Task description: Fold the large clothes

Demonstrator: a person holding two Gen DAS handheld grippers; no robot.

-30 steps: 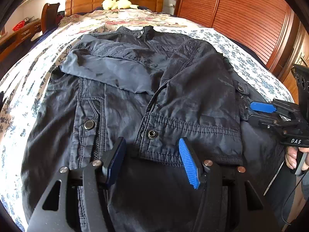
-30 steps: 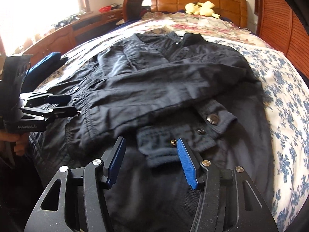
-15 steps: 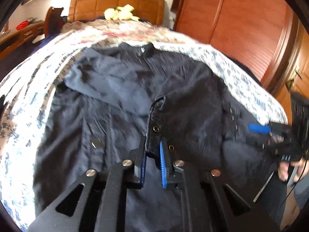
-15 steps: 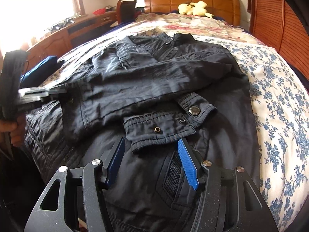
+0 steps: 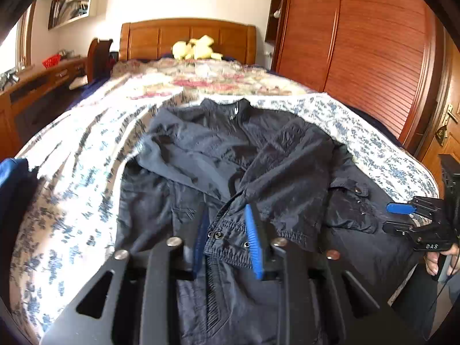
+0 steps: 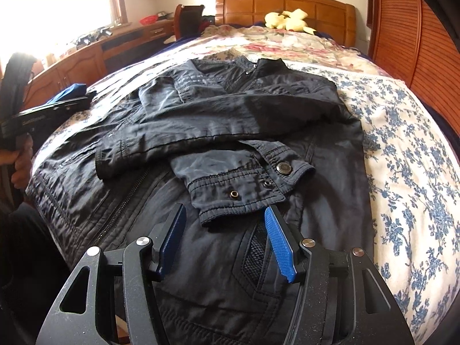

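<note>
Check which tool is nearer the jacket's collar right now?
Neither clearly. Both tools sit at the hem end, far from the collar: the left tool, just opening, over one sleeve cuff, the right tool over the other cuff.

Left tongs (image 5: pixel 228 240): closed on the sleeve cuff (image 5: pixel 230 240) half a second ago, jaws now opening again, cuff between the pads.
Left view: risen, showing more headboard (image 5: pixel 187 37).
Right tongs (image 6: pixel 227 243): cuff (image 6: pixel 241 192) now nearer the pads.
</note>
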